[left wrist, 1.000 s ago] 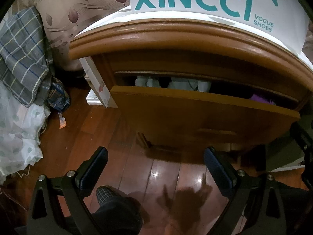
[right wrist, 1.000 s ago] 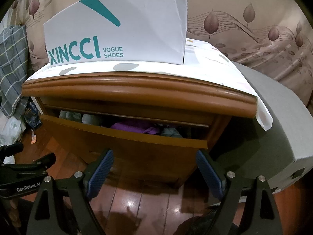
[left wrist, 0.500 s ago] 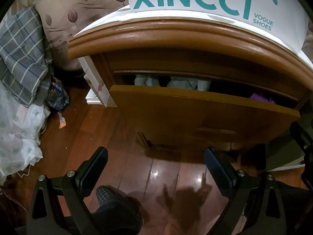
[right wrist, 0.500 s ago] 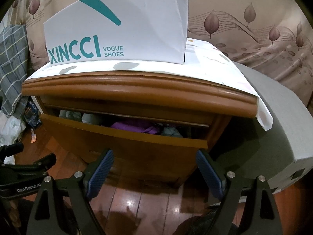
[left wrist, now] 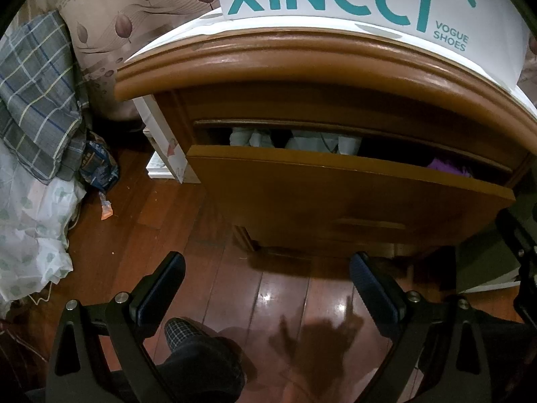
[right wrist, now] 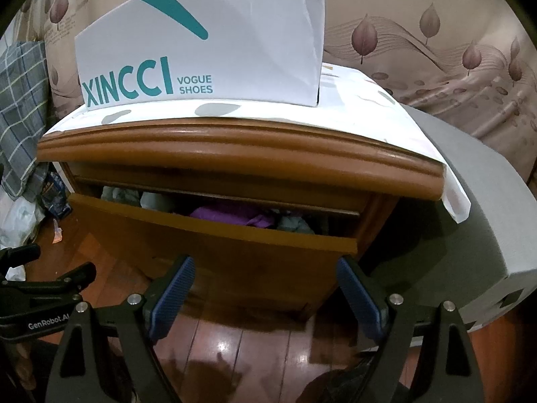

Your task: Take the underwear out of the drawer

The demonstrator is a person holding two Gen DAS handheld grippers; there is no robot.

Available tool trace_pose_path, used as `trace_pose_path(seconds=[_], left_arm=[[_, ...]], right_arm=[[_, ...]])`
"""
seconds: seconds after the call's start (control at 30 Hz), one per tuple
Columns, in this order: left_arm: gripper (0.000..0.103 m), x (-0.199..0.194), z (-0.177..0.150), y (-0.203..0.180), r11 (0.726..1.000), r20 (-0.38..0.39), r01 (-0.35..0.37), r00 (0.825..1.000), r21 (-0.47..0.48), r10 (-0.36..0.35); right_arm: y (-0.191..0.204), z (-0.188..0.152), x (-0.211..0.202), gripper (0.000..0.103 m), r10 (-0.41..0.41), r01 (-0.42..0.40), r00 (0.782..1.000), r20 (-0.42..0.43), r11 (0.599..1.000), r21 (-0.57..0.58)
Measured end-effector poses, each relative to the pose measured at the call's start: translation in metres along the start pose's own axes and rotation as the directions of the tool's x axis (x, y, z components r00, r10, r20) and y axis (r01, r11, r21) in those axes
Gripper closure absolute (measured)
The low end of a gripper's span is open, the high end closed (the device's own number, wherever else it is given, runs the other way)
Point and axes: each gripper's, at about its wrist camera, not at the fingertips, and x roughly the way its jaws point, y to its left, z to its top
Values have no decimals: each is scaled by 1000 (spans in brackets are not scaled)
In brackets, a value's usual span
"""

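A wooden nightstand has its drawer (left wrist: 335, 198) (right wrist: 201, 245) pulled partly out. Inside lie folded clothes: pale white-green pieces (left wrist: 322, 141) (right wrist: 154, 201) at the left and a purple garment (right wrist: 231, 216) (left wrist: 448, 169) toward the right. Which piece is underwear I cannot tell. My left gripper (left wrist: 266, 275) hangs open over the floor, below the drawer front, holding nothing. My right gripper (right wrist: 265, 280) is open too, level with the lower drawer front and a little short of it. The left gripper's body (right wrist: 43, 288) shows at the right wrist view's left edge.
A white XINCCI shoe box (right wrist: 208, 43) stands on the nightstand's cloth-covered top. A grey box (right wrist: 476, 201) sits to the right. Plaid fabric (left wrist: 37, 94), white bedding (left wrist: 30, 228) and a blue packet (left wrist: 99, 164) crowd the left. A person's slippered foot (left wrist: 188, 332) rests on the wooden floor.
Almost nothing differs: both grippers stay open in front of the drawer, with only a slight drift of the views.
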Motion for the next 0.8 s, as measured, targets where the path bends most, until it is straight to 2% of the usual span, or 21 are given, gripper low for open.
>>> trace_pose_path(seconds=[0.8], left_arm=[[5,2,-2,-1,1000,-17,8,1000,2,-8]], right_arm=[[-2,-2,3,15,-1,1,1000,-9,1000,9]])
